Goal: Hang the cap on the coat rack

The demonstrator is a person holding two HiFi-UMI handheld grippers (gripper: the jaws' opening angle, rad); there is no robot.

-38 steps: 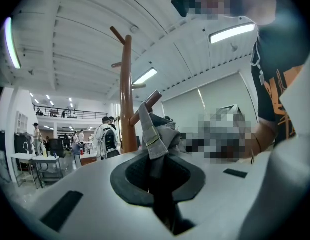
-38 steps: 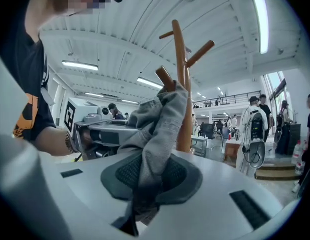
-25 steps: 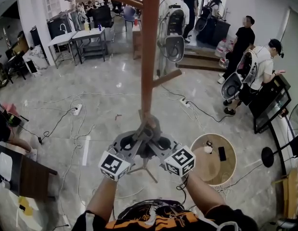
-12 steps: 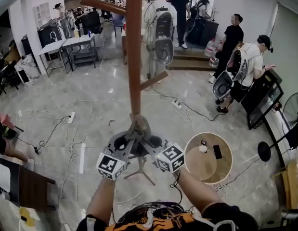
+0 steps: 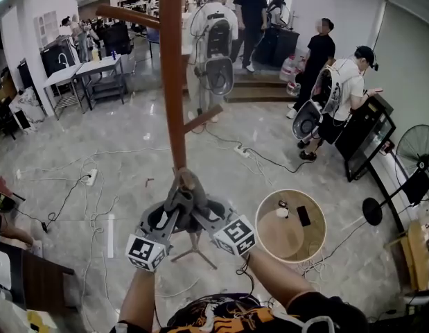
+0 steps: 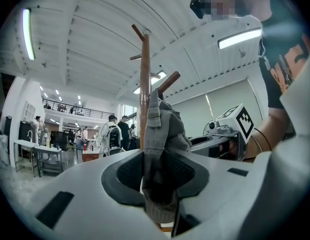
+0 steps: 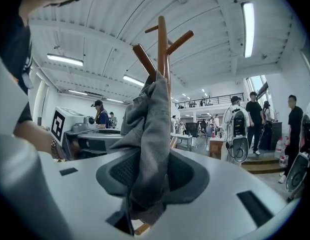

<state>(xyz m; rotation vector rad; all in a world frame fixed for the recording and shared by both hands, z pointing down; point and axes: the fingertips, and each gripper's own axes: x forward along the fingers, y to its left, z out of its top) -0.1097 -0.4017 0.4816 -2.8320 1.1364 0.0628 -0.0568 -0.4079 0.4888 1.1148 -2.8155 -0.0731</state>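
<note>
Cap: grey cloth cap [image 5: 187, 194], lower centre of the head view, hard against the pole of the coat rack. In both gripper views it rises from between the jaws through the middle of the frame.
Cap top: its top edge meets a slanted peg [image 7: 144, 58] where the peg joins the pole. Whether it is hooked over the peg cannot be told.
Left gripper: left gripper [image 5: 177, 201] reaches in from the lower left. Its jaws are opening, with the cap's strap end between them, and the dark pads stand off the cloth on either side.
Right gripper: right gripper [image 5: 199, 205] reaches in from the lower right, beside the left one. Its jaws are opening too, with a fold of the cap hanging between them, not pinched.
Coat rack: brown wooden coat rack [image 5: 171, 82], upright from the top of the head view to its centre, with short pegs angled upward.
Floor: pale glossy floor [image 5: 131, 151] crossed by cables.
Round table: round table [image 5: 272, 236] at lower right, with a phone [image 5: 303, 216] on it.
People: several people [image 5: 325, 82] stand at upper right, well apart from the rack.
</note>
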